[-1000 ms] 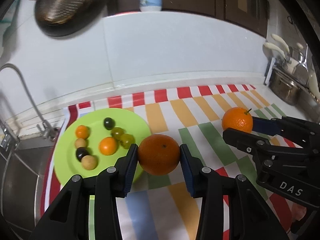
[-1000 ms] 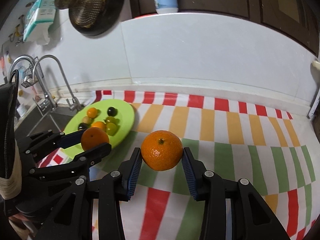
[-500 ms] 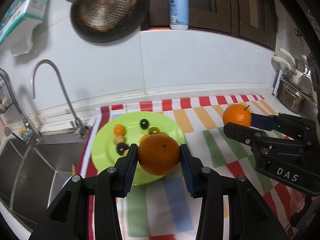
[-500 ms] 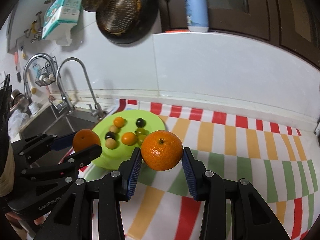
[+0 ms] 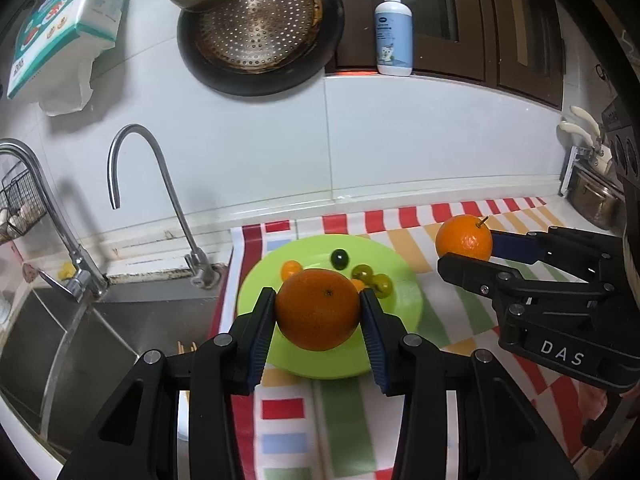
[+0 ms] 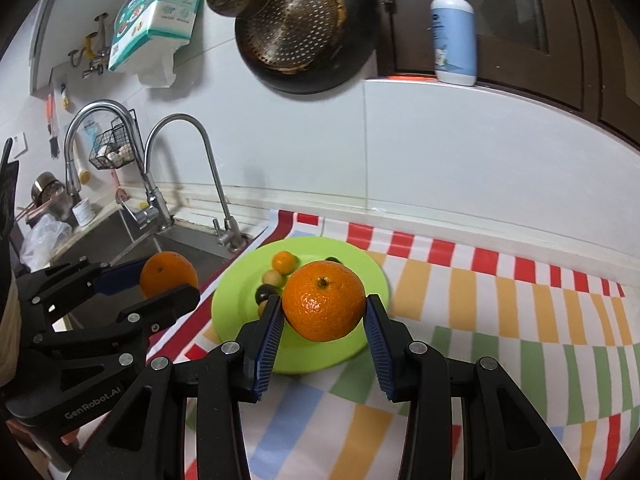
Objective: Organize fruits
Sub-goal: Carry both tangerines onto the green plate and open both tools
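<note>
My left gripper point(image 5: 319, 314) is shut on a darker orange point(image 5: 318, 310) and holds it in the air over the near side of the green plate point(image 5: 404, 304). My right gripper point(image 6: 324, 312) is shut on a brighter orange point(image 6: 324, 300) with a stem, also held above the plate point(image 6: 236, 304). Each gripper shows in the other view, the right one point(image 5: 466, 248) at the right and the left one point(image 6: 168, 280) at the left. The plate holds small fruits: kumquats point(image 6: 283, 261), a dark grape point(image 5: 339, 258) and green grapes point(image 5: 372, 276).
The plate lies on a striped cloth point(image 5: 460, 312) on the counter. A steel sink point(image 5: 100, 332) with two taps point(image 5: 160, 200) is to the left. A colander pan point(image 5: 260, 24), a tissue pack point(image 5: 64, 28) and a soap bottle point(image 5: 394, 28) are on the wall behind. A pot point(image 5: 596, 200) stands far right.
Both grippers have risen and pulled back with their oranges still held. The plate now looks smaller and farther, and the sink and wall items have come into view.
</note>
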A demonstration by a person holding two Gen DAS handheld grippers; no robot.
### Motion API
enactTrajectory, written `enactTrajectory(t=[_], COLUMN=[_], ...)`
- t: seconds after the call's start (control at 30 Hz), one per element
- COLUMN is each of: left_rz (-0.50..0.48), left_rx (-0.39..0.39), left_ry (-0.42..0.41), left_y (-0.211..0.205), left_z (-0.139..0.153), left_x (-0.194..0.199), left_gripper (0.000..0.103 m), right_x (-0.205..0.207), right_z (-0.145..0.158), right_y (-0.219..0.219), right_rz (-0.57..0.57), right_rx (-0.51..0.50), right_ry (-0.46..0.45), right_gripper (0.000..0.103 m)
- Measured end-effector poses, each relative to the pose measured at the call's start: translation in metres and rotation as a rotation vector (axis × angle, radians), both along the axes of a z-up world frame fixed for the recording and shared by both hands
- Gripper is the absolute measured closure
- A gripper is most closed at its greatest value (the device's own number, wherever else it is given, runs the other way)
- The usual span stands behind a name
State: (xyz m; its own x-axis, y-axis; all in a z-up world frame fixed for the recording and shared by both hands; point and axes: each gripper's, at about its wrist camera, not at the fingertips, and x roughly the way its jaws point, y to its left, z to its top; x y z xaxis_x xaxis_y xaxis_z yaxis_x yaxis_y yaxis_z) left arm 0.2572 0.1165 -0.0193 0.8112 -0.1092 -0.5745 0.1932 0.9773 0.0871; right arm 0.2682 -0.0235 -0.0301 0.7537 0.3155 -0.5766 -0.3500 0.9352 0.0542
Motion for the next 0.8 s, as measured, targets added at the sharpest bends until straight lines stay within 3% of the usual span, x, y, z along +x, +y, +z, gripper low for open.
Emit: enactTrajectory(t=[0.4, 0.57, 0.8], left_rz=[-0.079, -0.12, -0.169], left_rx=[0.01, 0.025, -0.023], left_ry=[0.014, 0.049, 0.12], left_y=[0.011, 0.009, 0.012], left_z=[-0.013, -0.028, -0.053], left_x=[0.054, 0.08, 0.12], left_gripper=[0.062, 0.062, 0.062], right_x=[0.037, 0.055, 0.074], right_z=[-0.014, -0.031, -0.056], right_y=[0.022, 0.026, 0.032], right_rz=[-0.007, -0.014, -0.007], right_rx=[-0.048, -0.057, -0.075], right_ry=[0.041, 0.094, 0.16], right_gripper=[0.061, 0.061, 0.061])
